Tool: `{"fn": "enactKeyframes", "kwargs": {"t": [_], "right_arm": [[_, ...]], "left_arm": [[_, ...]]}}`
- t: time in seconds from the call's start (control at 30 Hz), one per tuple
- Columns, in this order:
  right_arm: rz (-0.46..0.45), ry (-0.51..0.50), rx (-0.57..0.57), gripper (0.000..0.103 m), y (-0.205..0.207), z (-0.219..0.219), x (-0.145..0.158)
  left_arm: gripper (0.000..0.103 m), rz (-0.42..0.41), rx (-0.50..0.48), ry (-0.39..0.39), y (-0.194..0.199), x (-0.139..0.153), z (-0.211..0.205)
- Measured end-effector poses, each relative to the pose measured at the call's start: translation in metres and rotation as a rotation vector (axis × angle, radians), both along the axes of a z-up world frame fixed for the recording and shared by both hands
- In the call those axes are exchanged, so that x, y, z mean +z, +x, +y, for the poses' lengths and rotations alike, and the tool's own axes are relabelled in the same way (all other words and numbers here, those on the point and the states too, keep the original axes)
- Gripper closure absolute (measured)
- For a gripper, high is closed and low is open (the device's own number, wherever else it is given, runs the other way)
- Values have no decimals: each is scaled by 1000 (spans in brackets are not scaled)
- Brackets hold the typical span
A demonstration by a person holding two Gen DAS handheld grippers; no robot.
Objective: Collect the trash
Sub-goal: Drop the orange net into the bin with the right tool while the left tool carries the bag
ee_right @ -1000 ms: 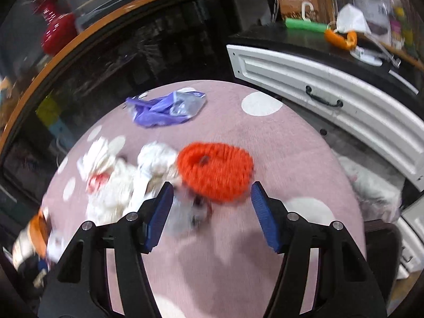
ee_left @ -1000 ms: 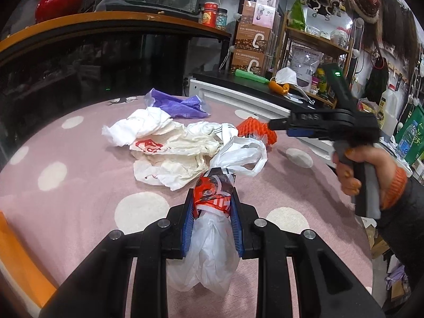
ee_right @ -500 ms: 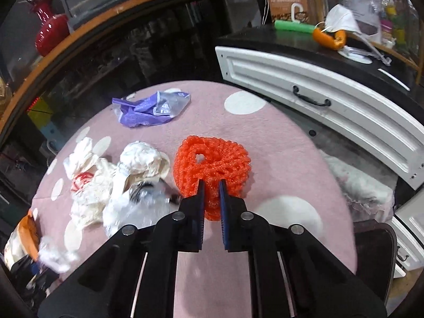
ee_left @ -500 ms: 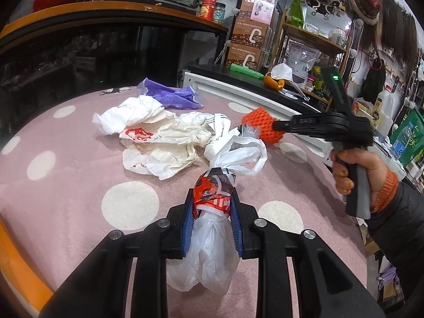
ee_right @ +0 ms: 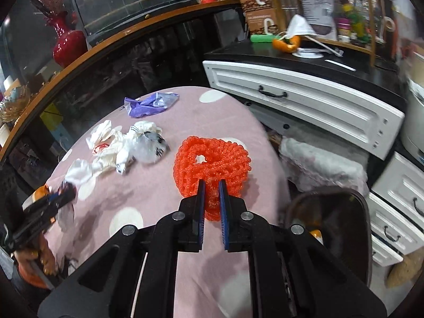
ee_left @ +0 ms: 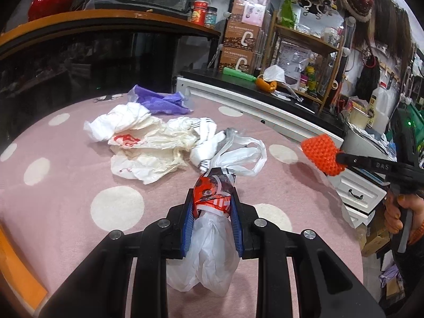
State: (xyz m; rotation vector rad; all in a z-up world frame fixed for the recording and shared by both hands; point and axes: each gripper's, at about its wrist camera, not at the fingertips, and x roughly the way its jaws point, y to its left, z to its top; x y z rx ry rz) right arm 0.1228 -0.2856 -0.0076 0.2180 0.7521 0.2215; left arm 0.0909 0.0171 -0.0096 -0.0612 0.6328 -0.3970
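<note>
Left wrist view, bottom centre: our left gripper [ee_left: 212,204] is clamped on a white plastic bag [ee_left: 209,254] with a red-printed neck; the bag's body bulges below the blue pads and its handles trail ahead onto the pink polka-dot tablecloth [ee_left: 66,206].

Right wrist view, lower centre: our right gripper [ee_right: 211,198] is pinched onto the near edge of an orange foam net [ee_right: 212,161]. In the left view the net sits at the right edge of the frame, lifted clear of the cloth, at the tip of the gripper, with the person's hand [ee_left: 400,212] on the handle.

Just right of the gripper in the right view, lower right: a dark trash bin [ee_right: 334,228] beside the table.

Mid-table, left of centre in the left view: a heap of crumpled white bags [ee_left: 148,145], some with red print.

Farther, at the table's far edge: a purple bag [ee_left: 159,100].

Beyond, upper right: a white drawer cabinet [ee_right: 304,100] under a black countertop.
</note>
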Motion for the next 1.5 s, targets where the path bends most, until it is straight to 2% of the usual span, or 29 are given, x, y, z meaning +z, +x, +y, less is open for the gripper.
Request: {"fn": "enactKeyframes", "kwargs": {"t": [0.13, 0.3, 0.5, 0.8, 1.0, 1.3, 1.5], "right_arm": [[-20, 7, -32, 92, -33, -22, 2], [-38, 23, -59, 92, -64, -41, 3], [-75, -13, -103, 92, -98, -62, 6], [-37, -47, -170, 92, -124, -92, -7], [86, -48, -240, 92, -116, -116, -40], [268, -73, -314, 92, -81, -143, -115], [398, -80, -354, 92, -60, -161, -173]], "left_arm": [[78, -20, -42, 30, -9, 6, -20], [78, -31, -102, 15, -21, 17, -42], [78, -66, -200, 28, -37, 30, -85], [78, -59, -317, 8, -49, 32, -138], [78, -48, -371, -7, -54, 32, -167], [78, 9, -425, -39, -50, 26, -197], [78, 17, -451, -29, -52, 24, -211]]}}
